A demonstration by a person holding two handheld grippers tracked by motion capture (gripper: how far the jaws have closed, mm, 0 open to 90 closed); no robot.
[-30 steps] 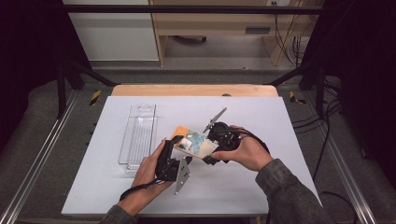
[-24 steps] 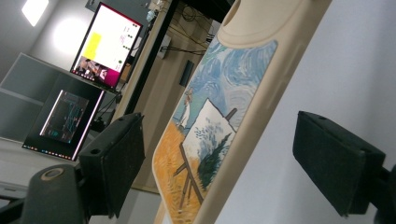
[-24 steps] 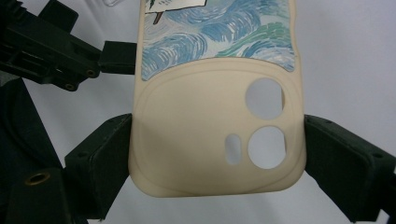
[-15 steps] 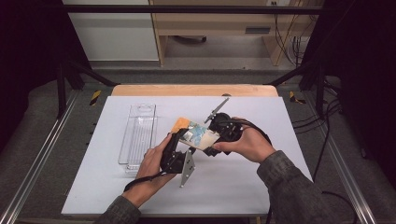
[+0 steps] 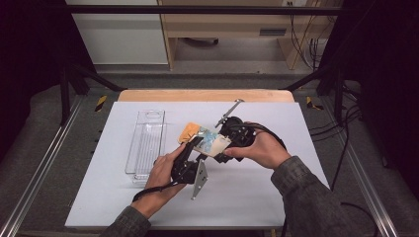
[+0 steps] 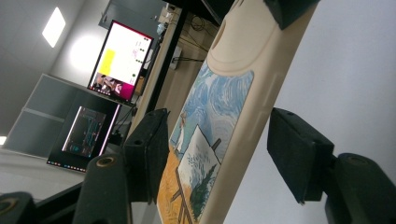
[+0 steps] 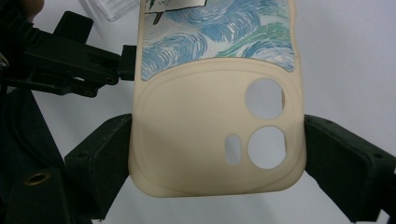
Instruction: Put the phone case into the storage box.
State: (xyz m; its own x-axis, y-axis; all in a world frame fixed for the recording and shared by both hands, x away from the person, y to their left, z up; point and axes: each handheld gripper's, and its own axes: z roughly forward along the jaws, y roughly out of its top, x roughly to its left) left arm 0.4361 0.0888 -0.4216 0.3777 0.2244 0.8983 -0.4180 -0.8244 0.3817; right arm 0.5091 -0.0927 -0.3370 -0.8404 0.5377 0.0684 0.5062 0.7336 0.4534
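Held above the white table (image 5: 247, 197), the left gripper (image 5: 190, 157) has just been closing; its pads (image 6: 147, 149) flank the painted phone case (image 7: 217, 107), the right one still clear. The right gripper (image 5: 228, 140) clamps the case's camera end. Beyond lies a clear tray (image 5: 146, 143).

A phone case (image 5: 210, 142) sits above the table (image 5: 257, 197), right of a tray (image 5: 146, 143).
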